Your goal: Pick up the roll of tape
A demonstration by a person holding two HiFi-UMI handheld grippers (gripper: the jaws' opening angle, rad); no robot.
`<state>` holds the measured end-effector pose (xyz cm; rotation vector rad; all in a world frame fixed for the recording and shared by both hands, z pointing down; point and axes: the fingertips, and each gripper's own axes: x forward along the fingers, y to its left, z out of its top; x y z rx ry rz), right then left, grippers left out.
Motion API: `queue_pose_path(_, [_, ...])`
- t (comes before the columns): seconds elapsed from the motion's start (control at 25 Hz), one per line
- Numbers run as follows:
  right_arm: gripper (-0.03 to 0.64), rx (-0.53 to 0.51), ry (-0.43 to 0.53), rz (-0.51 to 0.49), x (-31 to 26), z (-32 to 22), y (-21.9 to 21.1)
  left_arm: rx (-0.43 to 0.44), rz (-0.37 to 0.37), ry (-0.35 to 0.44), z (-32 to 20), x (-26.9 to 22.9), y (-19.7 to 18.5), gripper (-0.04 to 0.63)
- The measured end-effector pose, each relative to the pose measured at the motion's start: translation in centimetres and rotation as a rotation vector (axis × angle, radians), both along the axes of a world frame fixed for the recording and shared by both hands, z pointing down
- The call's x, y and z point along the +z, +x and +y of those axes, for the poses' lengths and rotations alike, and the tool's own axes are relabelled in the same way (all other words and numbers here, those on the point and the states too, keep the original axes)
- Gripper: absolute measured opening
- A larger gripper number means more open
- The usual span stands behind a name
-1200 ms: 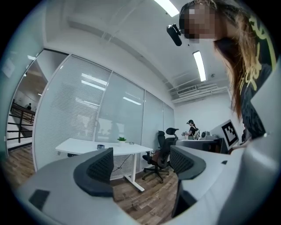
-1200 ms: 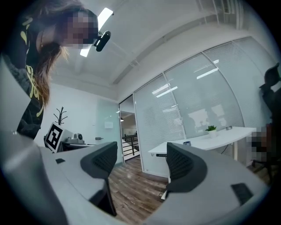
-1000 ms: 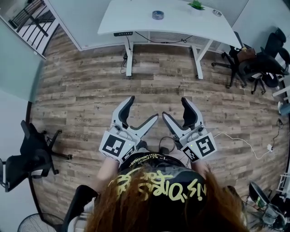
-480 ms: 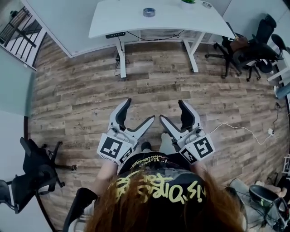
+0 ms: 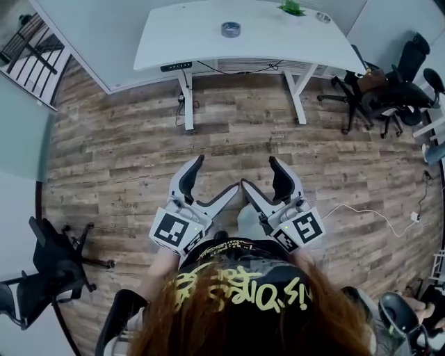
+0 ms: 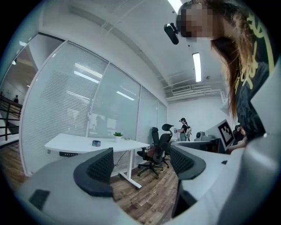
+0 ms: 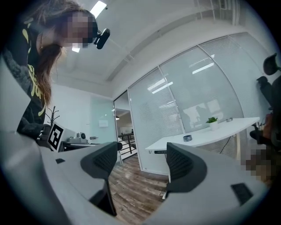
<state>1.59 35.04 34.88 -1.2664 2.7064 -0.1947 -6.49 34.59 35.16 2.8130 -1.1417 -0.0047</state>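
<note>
A grey roll of tape (image 5: 231, 29) lies on a white desk (image 5: 188, 38) at the far side of the room. It shows small in the left gripper view as the tape (image 6: 96, 143) and in the right gripper view as the tape (image 7: 187, 138). My left gripper (image 5: 214, 179) and right gripper (image 5: 259, 174) are held low over the wooden floor, close to the person's body, far from the desk. Both are open with nothing between their jaws.
A small potted plant (image 5: 292, 8) and a little dish (image 5: 322, 17) stand on the desk's right part. Black office chairs (image 5: 389, 90) crowd the right of the desk; another chair (image 5: 52, 261) stands at the left. A white cable (image 5: 379, 219) lies on the floor at the right.
The view has shifted closer to the desk. Both grippers have come a little nearer to each other; their jaws stay open.
</note>
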Motion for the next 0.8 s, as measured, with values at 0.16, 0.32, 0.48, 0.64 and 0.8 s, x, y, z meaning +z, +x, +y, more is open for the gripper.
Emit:
queue_pose_path(0.16, [0.333,-0.022,0.013,-0.002,-0.4,-4.9,1.5,-0.019,-0.013,-0.012,-4.5,0.1,1.5,0.396])
queue_pose_path(0.32, [0.333,-0.035,0.022,0.003,-1.3,-10.0,3.9,-0.05,0.006,0.028,-9.4,-1.1,3.2,0.396])
queue_pose_path(0.48, [0.333,-0.052,0.041,-0.006,-2.3,-14.4,6.5,-0.085,0.006,0.034,-13.7,-2.0,5.0,0.394])
queue_pose_path(0.64, [0.333,-0.076,0.04,0.008,-2.4,-18.0,9.0,-0.112,0.004,0.039,-17.3,-2.4,7.1,0.394])
queue_pose_path(0.8, [0.333,-0.112,0.042,0.011,-2.3,-20.8,10.7,-0.141,0.006,0.051,-20.0,-2.5,9.0,0.394])
